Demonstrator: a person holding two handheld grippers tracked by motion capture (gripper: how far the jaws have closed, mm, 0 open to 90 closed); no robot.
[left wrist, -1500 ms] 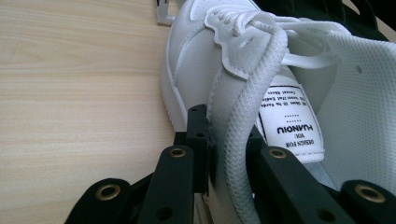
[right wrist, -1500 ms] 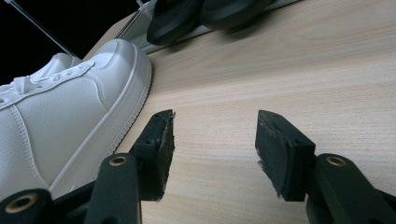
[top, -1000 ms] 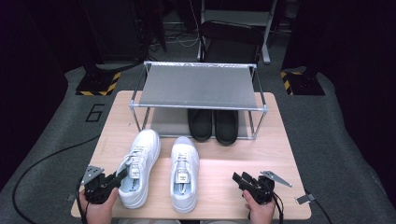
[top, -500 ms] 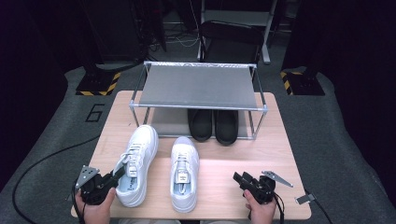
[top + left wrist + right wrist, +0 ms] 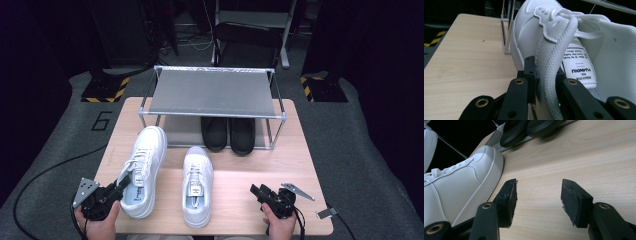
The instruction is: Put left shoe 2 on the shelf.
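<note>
The left shoe [image 5: 143,170] lies at the near left of the table [image 5: 300,165], toe toward the rack [image 5: 212,92], its heel end close to the front edge. The left gripper [image 5: 545,77] has its jaws clamped on the padded collar at the shoe's opening, one jaw outside and one inside by the tongue label. The step in hand looks like the grasp itself, made ready for a lift. The right shoe [image 5: 196,187] sits just beside it, apart, also toe forward. The right gripper [image 5: 537,195] hovers low over bare wood near that shoe's side, jaws spread and holding nothing. Black shoes [image 5: 228,134] already stand on the rack's lower level, at its right. Next, I'd guess, the held shoe needs raising by the collar and carrying forward to the rack, keeping it from tipping.
</note>
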